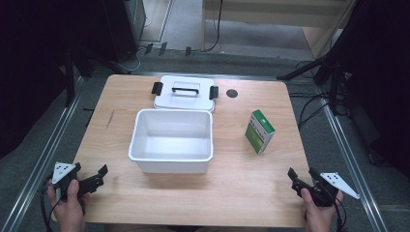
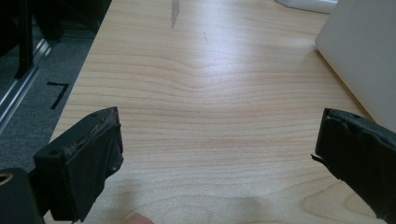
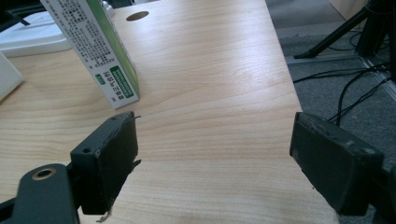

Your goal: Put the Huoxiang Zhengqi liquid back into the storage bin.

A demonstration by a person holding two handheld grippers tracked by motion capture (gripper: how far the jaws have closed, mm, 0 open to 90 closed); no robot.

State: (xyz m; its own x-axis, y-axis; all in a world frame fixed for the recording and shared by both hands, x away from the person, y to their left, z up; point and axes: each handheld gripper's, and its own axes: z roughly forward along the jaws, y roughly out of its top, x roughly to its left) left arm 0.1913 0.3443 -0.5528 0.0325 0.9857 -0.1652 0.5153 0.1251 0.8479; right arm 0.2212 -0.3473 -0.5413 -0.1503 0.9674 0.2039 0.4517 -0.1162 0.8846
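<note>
High view: we find the left hand (image 1: 69,202) at the lower left of the frame, holding the left gripper (image 1: 98,177) low over the wooden surface (image 1: 241,188), its fingers parted and aimed toward the right of the frame, gripping nothing. The right hand (image 1: 316,212) sits at the lower right, its right gripper (image 1: 298,178) aimed up and left, fingers likewise spread and empty. A white open bin (image 1: 172,141) stands at centre frame, long axis left to right. Its lid (image 1: 184,92) lies flat just behind it, black handle running left to right. A green and white carton (image 1: 259,131) stands upright to the right of centre, well apart from both grippers.

Left gripper view: we note the fingers (image 2: 84,163) wide apart with bare surface between them; the bin wall (image 2: 364,56) occupies the upper right.

Right gripper view: the fingers (image 3: 109,158) stand wide apart, empty. The carton (image 3: 95,51) rises at upper left, tilted in frame, its printed face toward us.
</note>
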